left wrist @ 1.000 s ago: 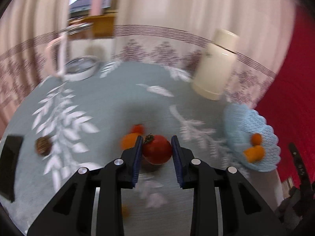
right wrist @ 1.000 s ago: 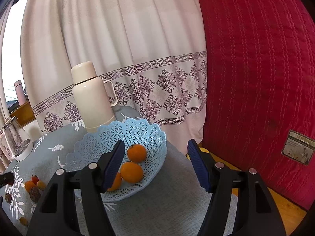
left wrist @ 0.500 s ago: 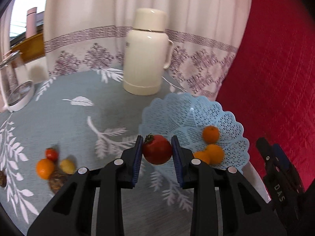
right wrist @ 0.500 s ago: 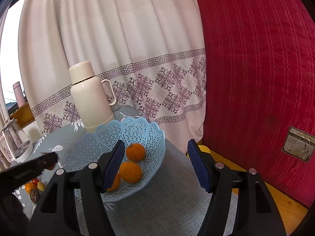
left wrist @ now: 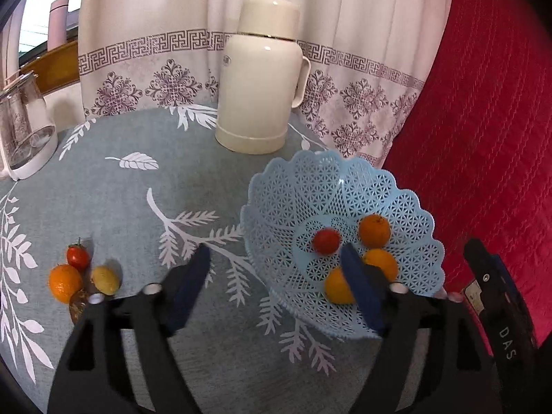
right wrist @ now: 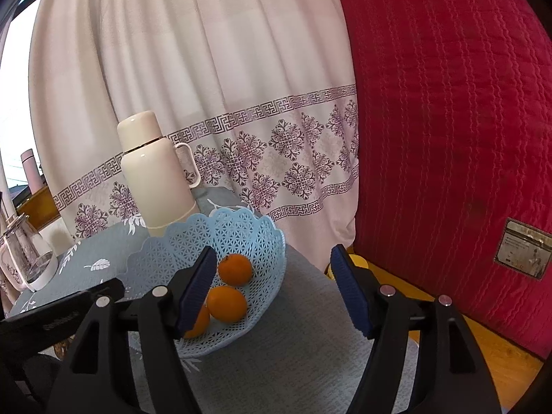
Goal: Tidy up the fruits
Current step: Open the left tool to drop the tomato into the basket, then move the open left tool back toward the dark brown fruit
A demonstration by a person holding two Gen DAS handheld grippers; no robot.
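Tomato dropped in the basket — release step done.

The tomato (left wrist: 326, 240) lies loose in the blue basket (left wrist: 303, 186) beside three oranges (left wrist: 374, 230). Your left gripper (left wrist: 276, 276) has just been opening its jaws — wide now, nothing between them. Your right gripper (right wrist: 272, 289) hangs by the basket, jaws apart and empty. Next, I'd judge, swing left to the fruit pile (left wrist: 79, 276) on the tabletop (left wrist: 120, 207) and pick one piece cleanly.
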